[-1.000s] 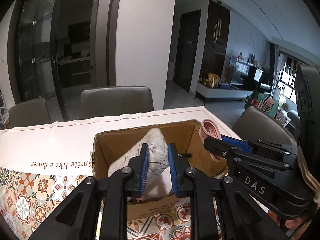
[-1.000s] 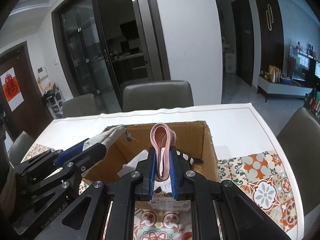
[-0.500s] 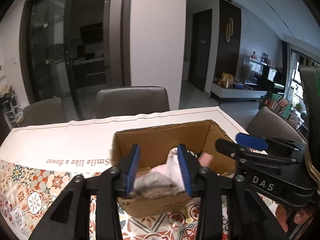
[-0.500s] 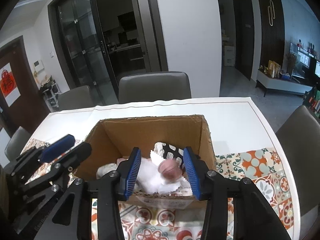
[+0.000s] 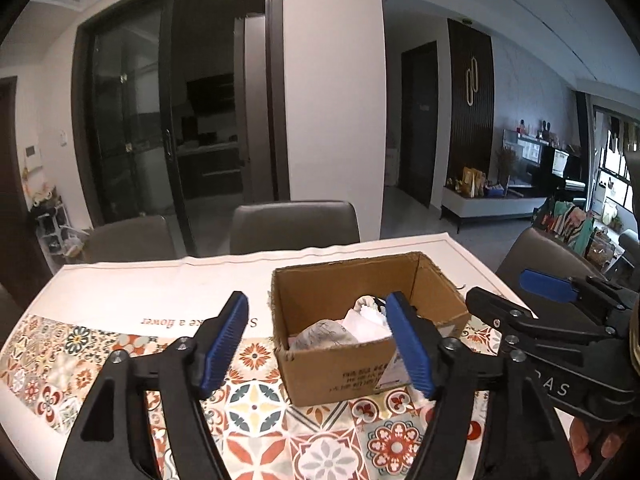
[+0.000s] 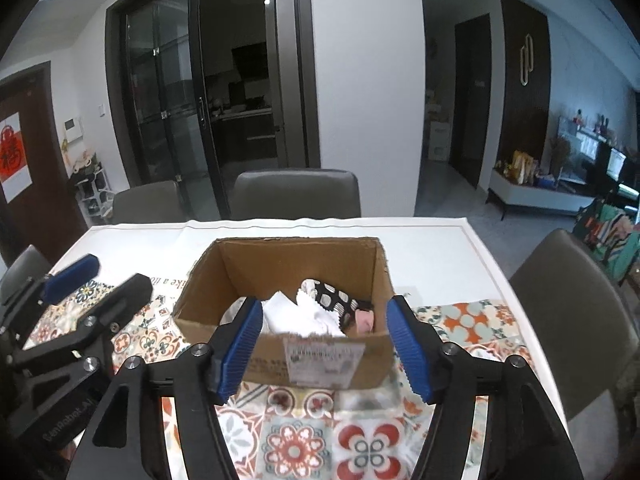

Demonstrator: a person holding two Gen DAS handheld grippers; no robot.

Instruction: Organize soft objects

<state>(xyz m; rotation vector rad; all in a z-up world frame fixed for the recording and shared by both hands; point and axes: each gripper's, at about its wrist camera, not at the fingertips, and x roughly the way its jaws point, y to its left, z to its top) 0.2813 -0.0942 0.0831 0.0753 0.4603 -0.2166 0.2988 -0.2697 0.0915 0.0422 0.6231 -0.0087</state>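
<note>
Your left tool (image 5: 320, 338) is spreading wider, nothing between its pads. The cardboard box (image 6: 256, 262) sits mid-bench, toward the near edge, holding the soft cloths (image 6: 298, 316). Your right tool (image 6: 326, 346) is spreading too, empty.

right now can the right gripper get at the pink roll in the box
Probably yes. The right gripper, jaws opening and empty, faces the open-topped cardboard box; the pink roll lies exposed by the near right wall.
</note>
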